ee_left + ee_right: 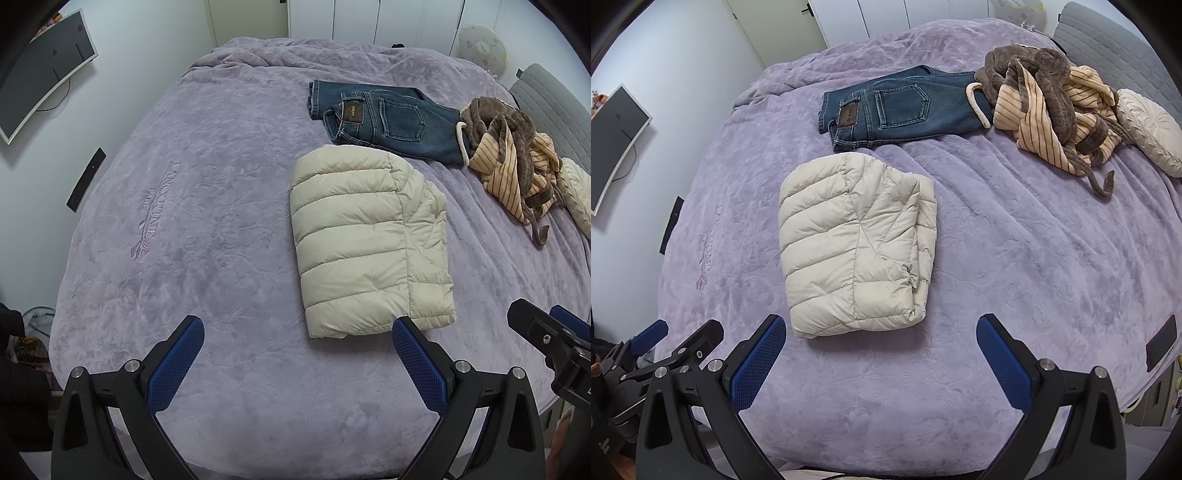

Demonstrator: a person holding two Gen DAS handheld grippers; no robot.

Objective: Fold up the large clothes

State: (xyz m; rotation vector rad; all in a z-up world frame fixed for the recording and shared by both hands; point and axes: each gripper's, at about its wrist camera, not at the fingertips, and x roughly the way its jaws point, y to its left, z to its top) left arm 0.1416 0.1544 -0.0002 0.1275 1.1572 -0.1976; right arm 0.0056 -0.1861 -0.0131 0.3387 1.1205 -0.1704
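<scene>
A cream puffer jacket [369, 240] lies folded into a rectangle on the purple bedspread [203, 221]; it also shows in the right wrist view [853, 247]. Folded blue jeans [388, 118] lie behind it, and they show in the right wrist view [894, 107]. A crumpled brown and peach striped robe [513, 155] lies unfolded at the right, shown too in the right wrist view [1052, 110]. My left gripper [297, 343] is open and empty, just short of the jacket's near edge. My right gripper [881, 339] is open and empty, near the jacket's near right corner.
A cream round cushion [1148, 129] lies at the bed's right edge by the grey headboard [1108, 40]. A monitor [40, 74] hangs on the left wall. White wardrobe doors [369, 18] stand behind the bed. A dark phone [1161, 343] lies on the bed's right edge.
</scene>
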